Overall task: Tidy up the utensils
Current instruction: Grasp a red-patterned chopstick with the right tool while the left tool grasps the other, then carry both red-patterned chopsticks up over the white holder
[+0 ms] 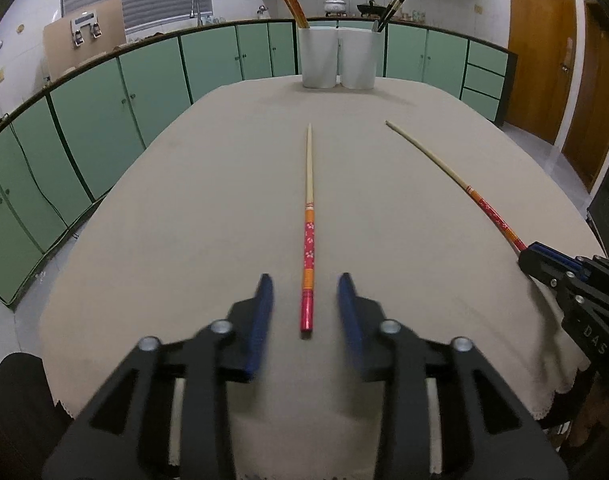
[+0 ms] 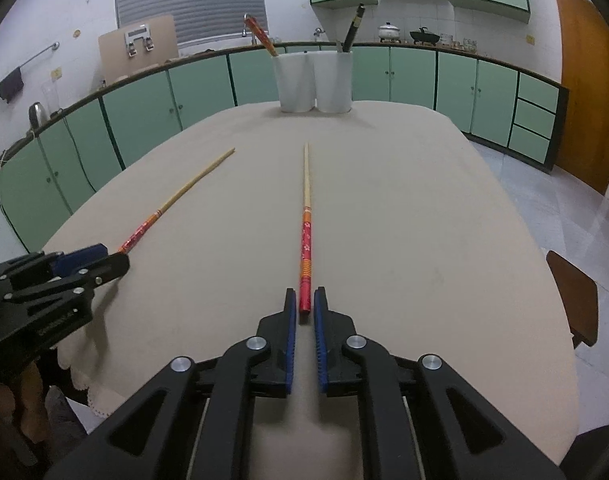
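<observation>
Two red-handled wooden chopsticks lie on the beige tablecloth. In the left wrist view one chopstick lies between the fingers of my open left gripper, its handle end inside the gap, untouched. In the right wrist view the other chopstick has its handle end between the nearly closed fingers of my right gripper; contact is unclear. Each gripper shows in the other's view: the right gripper at the second chopstick, the left gripper at the first chopstick.
Two white holders stand at the table's far end, the left holder with red chopsticks, the right holder with black ones; they also show in the right wrist view. Green cabinets run behind. The table's front edge is close.
</observation>
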### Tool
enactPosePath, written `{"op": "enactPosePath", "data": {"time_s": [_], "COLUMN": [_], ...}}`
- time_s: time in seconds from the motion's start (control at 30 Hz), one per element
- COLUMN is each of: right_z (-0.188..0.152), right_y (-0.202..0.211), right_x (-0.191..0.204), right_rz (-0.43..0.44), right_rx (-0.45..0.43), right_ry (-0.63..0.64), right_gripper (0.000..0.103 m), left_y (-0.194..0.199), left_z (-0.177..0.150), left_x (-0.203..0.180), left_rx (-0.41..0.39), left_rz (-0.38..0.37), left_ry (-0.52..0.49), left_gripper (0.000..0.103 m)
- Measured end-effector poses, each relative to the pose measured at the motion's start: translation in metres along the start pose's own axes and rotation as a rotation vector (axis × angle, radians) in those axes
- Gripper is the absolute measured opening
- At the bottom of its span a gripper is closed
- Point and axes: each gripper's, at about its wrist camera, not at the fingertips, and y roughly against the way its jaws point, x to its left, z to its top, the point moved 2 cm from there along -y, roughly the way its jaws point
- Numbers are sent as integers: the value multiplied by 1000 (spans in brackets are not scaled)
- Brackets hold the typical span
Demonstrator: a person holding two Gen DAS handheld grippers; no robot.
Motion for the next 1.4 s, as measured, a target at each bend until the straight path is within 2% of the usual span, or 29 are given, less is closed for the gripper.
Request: {"op": "enactPosePath", "data": {"time_s": [0.07,0.13,0.17,0.23,0.4,0.5,0.6,0.73,1.17,1.4], "right_z": [0,2,2,6,27,45,68,97,156,169], "right_y": [0,-1,0,3,38,62,82,98,100,87], "right_x": [1,1,0,-1,-3,-1,3,8,21,28], "right_rz": [-4,-2,4,21,51,65,76,89,105,116], "right_rx": [0,8,13,27,-8,-35,-64,-81,-84,-59], "right_ry": [3,-1,-8,-19,-60,-53,-23,7,128,164], "right_gripper": [10,9,6,6,6,6,6,6,6,6], "left_y": [-1,0,1,5,34,56,84,108,141,143], "left_z": [0,3,4,7,33,55,78,99,139,144], "left_x": [3,5,4,2,7,11,12,13,17,32], "left_rx": [6,23,30,51,60,38,-20,-63,-112,-82], "left_rz": [-25,-51,-56,-58,-54,-66,-69,-76,-76,-132], "left_ry": [23,28,29,30,56,63,49,41,-17,-2], "left_gripper": [32,5,5,5,5,5,5,5,5,5]}}
